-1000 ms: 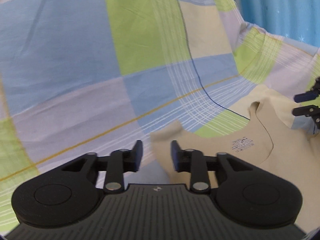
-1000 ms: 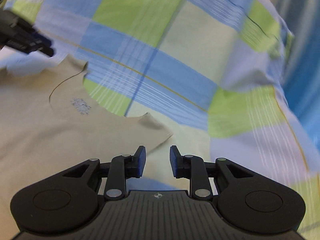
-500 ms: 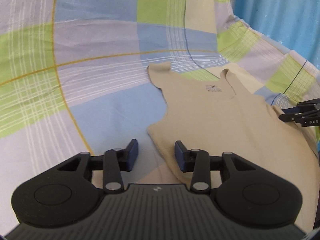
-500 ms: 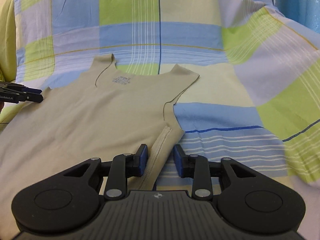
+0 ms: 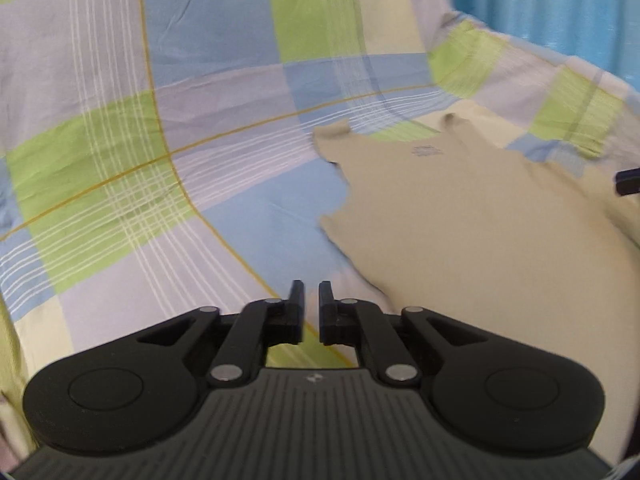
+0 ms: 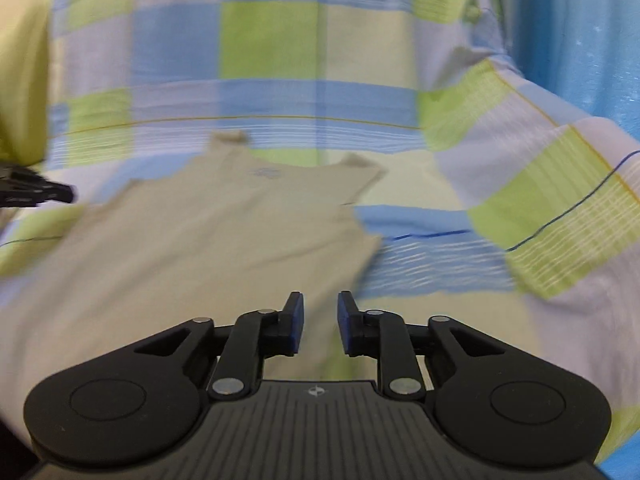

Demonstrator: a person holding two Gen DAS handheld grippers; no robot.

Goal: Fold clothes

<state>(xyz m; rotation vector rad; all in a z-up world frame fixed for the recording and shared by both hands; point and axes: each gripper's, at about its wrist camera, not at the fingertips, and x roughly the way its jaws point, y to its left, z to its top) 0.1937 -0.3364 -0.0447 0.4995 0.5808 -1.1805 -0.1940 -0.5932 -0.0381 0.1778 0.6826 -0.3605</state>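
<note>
A beige tank top (image 5: 460, 240) lies flat on the checked bedsheet (image 5: 160, 160), neck end far from me, with a small grey print below the neckline. My left gripper (image 5: 311, 300) hovers over the sheet just left of the top's side edge. Its jaws are nearly together with nothing between them. In the right wrist view the tank top (image 6: 200, 248) fills the lower left, and my right gripper (image 6: 320, 312) stands open above its right side edge, holding nothing. The other gripper's tip (image 6: 36, 192) shows at the far left there. Both views are blurred.
The blue, green and lilac checked sheet (image 6: 480, 260) covers the whole bed and rises at the back. A blue curtain (image 5: 560, 8) hangs behind the bed at the upper right. Bare sheet lies left of the top and to its right.
Both grippers have pulled back from the top, which now looks smaller and farther. The left jaws have narrowed to a slit; the right jaws have narrowed slightly. The top lies as before.
</note>
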